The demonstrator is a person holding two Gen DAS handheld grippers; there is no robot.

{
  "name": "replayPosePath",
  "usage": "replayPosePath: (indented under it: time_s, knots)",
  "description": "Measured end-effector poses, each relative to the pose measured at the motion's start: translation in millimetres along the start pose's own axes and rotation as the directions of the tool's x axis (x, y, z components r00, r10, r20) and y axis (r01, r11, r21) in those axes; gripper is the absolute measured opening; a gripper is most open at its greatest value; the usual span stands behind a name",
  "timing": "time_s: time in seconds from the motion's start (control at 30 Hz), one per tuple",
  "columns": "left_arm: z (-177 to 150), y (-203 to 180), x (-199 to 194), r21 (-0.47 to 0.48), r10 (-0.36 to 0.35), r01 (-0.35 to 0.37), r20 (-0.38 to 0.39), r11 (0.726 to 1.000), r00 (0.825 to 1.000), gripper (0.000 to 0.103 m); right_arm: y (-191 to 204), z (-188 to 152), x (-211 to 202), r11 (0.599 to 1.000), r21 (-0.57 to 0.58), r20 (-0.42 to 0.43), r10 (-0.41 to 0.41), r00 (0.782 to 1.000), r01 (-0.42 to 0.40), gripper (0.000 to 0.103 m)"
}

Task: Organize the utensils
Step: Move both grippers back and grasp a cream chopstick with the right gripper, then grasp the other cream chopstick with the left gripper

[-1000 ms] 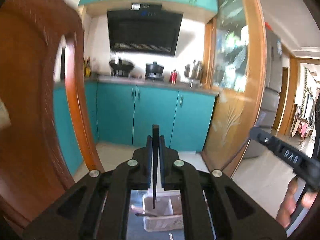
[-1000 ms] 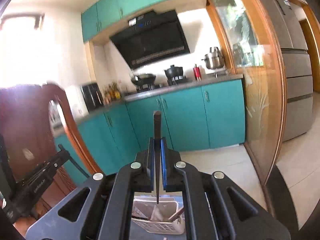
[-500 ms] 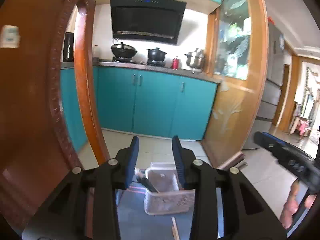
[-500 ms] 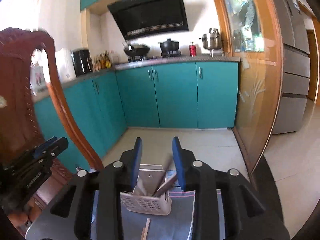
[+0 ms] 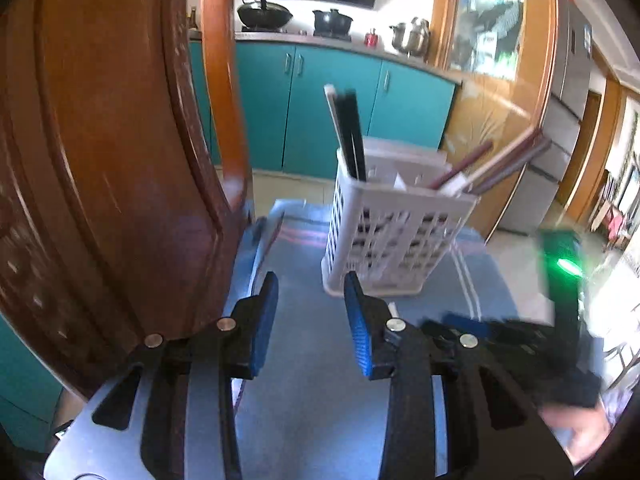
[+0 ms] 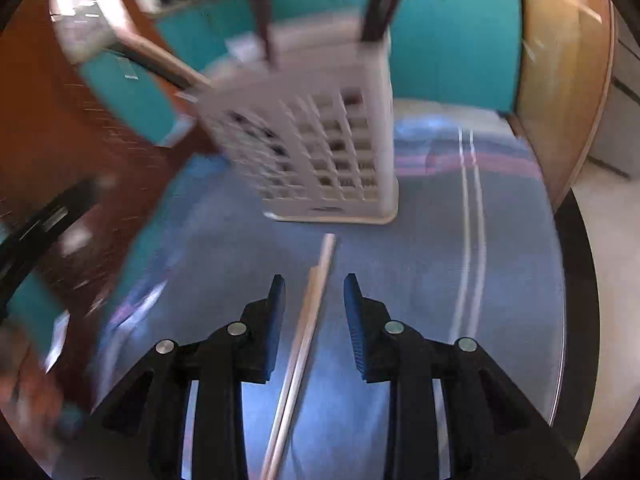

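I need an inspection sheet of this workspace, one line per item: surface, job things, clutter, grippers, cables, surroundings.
Surface: blue-grey tabletop with pale stripes.
Job's things: white utensil basket standing upright, dark and reddish sticks inside; pale chopsticks lying flat in front of it.
Clutter: nothing seen.
Grippers: left hand-held gripper open, empty; right hand-held gripper open above the chopsticks, pads not touching them.
Cables: nothing seen.
Surroundings: wooden chair back at the table's left; teal cabinets, pots on the counter.

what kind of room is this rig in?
A home kitchen-dining area, most likely: teal base cabinets, a black wok on the stove under a range hood, a steel fridge beside them.
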State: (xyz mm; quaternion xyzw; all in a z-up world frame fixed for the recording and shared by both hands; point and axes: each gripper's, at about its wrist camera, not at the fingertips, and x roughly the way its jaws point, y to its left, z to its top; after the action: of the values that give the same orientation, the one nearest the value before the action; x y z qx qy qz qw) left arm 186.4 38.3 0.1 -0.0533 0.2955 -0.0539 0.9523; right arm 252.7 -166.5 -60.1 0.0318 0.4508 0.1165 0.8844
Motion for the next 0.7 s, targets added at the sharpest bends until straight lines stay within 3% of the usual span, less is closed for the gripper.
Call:
replayPosePath:
  time_s: [0.2, 0.27, 0.4, 0.57, 0.7]
  knots:
    - [-8.9, -3.2, 14.0, 0.017, -0.024, 0.025, -0.067, 1.0, 0.997, 0.035, 9.5, 13.4, 47.3, 0.997, 0.024, -0.048, -0.074, 0.996, 0.076, 0.03]
    - [-9.8, -0.9, 16.9, 0.003, -0.033, 0.033, -0.079, 0.999, 0.996, 0.035, 11.0, 12.2, 58.0, 0.994, 0.003, -0.067, -0.113, 0.991, 0.114, 0.013]
    - [-11.0, -3.1, 27.5, -0.006, -0.076, 0.076, -0.121, 0.997, 0.99, 0.04, 3.5, 8.2, 50.9, 0.993, -0.007, -0.108, -0.119, 0.987, 0.119, 0.008]
    - [-28.7, -33.2, 65.1, 0.052, -0.137, 0.159, -0.288, 0.986, 0.948, 0.044, -39.7, -0.1, 32.3, 0.99, 0.094, -0.168, -0.089, 0.982, 0.106, 0.007]
    - [-47.5, -68.0, 101.4, 0.121, -0.125, 0.194, -0.433, 0.973, 0.893, 0.044, -67.1, -3.3, 24.0, 0.983, 0.147, -0.198, -0.079, 0.977, 0.109, 0.007]
